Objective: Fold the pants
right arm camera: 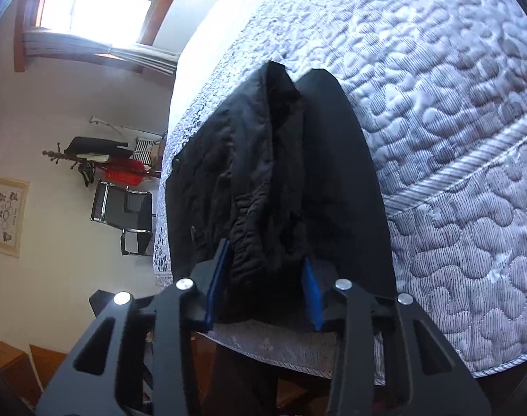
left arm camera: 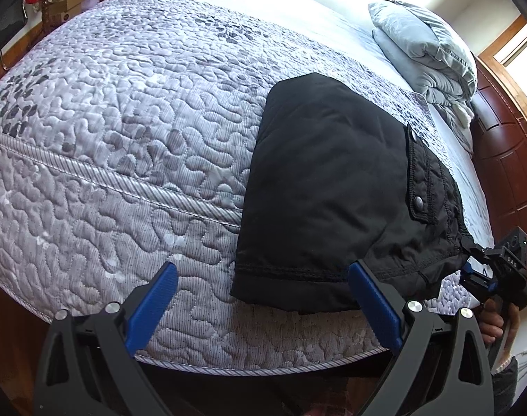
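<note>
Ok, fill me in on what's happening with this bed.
A person is folding black padded pants on a grey quilted mattress. The right gripper sits at the bunched waistband end, fabric between its blue pads. The left gripper hangs open near the hem, holding nothing. The pants already lie folded into a compact stack.

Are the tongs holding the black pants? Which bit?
The right tongs have the bunched edge of the pants between their pads, at the end near the mattress edge; a firm grip cannot be told. The left tongs are open, holding nothing.
</note>
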